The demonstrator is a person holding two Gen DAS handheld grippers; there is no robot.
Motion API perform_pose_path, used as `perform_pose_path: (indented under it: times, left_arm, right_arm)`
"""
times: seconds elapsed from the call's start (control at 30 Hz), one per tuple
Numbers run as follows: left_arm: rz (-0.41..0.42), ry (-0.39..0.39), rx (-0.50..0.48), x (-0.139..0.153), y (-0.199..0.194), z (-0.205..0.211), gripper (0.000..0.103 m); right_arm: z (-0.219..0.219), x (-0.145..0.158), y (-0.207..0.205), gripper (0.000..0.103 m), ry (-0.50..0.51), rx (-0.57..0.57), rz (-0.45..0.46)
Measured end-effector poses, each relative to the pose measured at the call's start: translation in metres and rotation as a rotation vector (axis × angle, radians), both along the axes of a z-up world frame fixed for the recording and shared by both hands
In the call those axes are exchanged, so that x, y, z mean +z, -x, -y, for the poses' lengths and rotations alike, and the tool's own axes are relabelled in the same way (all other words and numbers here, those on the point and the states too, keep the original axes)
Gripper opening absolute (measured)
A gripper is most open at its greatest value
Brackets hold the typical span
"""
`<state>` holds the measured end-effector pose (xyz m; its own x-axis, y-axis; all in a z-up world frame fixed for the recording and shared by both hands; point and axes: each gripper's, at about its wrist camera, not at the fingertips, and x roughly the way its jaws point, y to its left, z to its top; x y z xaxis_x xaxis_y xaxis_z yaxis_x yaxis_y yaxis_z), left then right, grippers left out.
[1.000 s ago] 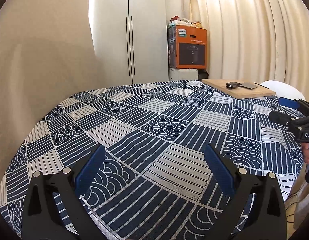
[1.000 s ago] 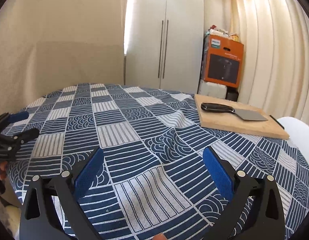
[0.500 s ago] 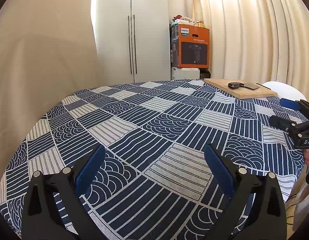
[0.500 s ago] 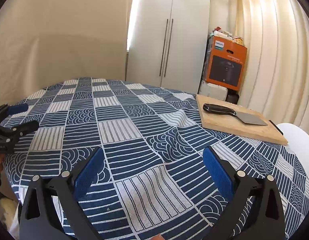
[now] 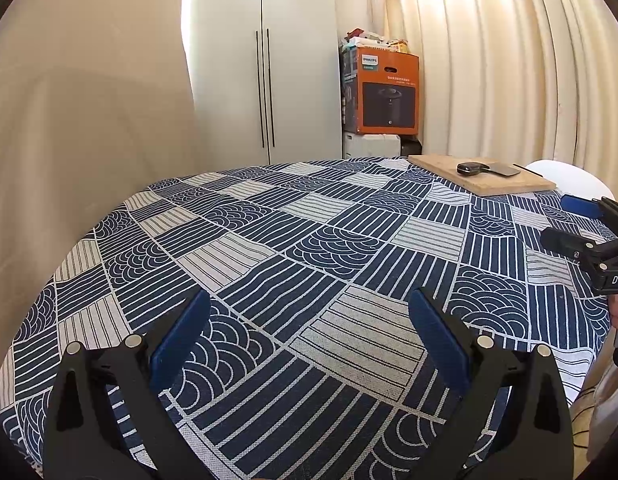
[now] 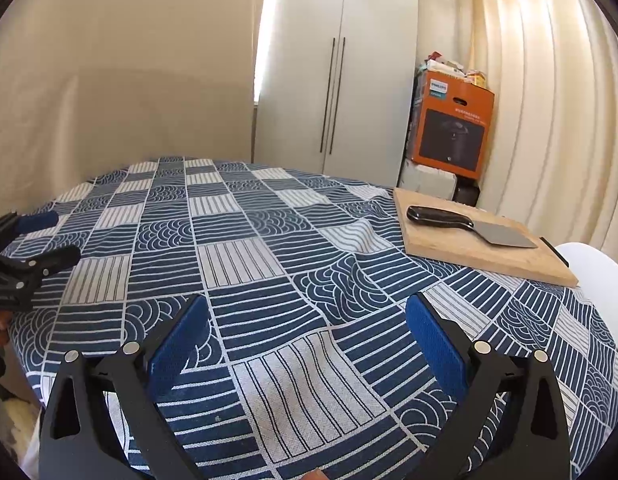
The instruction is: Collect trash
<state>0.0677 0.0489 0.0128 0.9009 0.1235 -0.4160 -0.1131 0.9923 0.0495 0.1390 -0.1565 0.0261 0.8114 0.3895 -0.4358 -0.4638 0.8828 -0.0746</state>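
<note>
Between the blue pads of the left tool point(image 5: 309, 332) lies nothing but patterned cloth; its fingers stand spread wide and hold nothing, low over the near edge of the desk point(image 5: 269, 240). The right tool point(image 6: 307, 332) is the same, its fingers wide apart and empty above the blue-and-white tablecloth point(image 6: 245, 256), and each tool shows at the edge of the other's view, so the two sit side by side at the desk's near rim. Farther out, on the right side of the desk, a wooden cutting board point(image 6: 469, 248) rests flat with a black-handled knife point(image 6: 465, 226) lying on it, blade pointing away to the right. Beyond the board a white rounded chair back point(image 6: 597, 276) shows, and past the desk stand a pale cupboard point(image 5: 265, 72) and an orange carton point(image 5: 385, 92) stacked on a white box in the corner by the curtain. As for the trash itself, none can be seen on the desk in either view; no wrapper, scrap or bin shows, so where it lies cannot be told. Household litter is probably light and crushable, best pinched gently at a crumpled fold or edge, but that is a guess until something comes into sight. The knife is no trash and is best left alone.
</note>
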Motion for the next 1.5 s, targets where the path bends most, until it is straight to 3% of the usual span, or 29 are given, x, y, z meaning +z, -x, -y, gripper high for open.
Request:
perform_pose_path:
  times: [1.5]
  left_arm:
    - [0.003,-0.008,0.011,-0.0005,0.0001,0.0012,0.097]
  right_arm:
    - [0.0017,0.0012,0.0032,0.095,-0.006,-0.001,0.009]
